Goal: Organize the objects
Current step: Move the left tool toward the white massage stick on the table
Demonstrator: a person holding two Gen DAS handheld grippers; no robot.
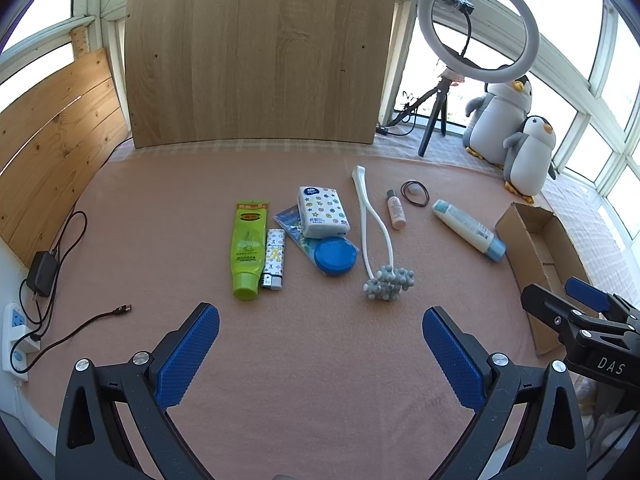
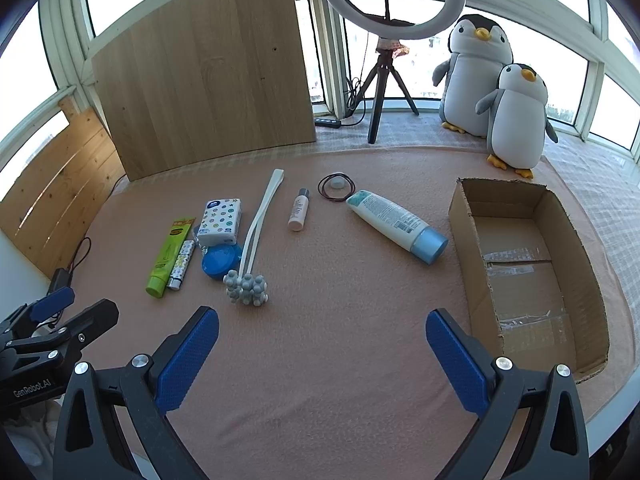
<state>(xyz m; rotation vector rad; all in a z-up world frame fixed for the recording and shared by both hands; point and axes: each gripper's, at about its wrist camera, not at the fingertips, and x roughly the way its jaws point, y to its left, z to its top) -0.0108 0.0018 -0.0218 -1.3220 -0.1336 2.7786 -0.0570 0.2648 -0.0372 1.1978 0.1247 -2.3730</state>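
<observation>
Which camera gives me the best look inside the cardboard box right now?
The right wrist view. It shows the whole cardboard box from above, with its floor, tape strips and all four walls, and nothing inside. In the left wrist view the box sits at the far right edge, foreshortened and partly blocked by the right gripper.

Matt pink cloth (image 2: 340,320) with a fine nap covers the table. Cardboard box (image 2: 592,280): dull brown, rough torn rim, glossy tape strips inside. Lotion bottle (image 2: 394,220) and green tube (image 1: 248,248): smooth glossy plastic. Gripper pads (image 1: 188,360): blue, knurled. Back panel (image 1: 260,52): wood-grain, matt.
</observation>
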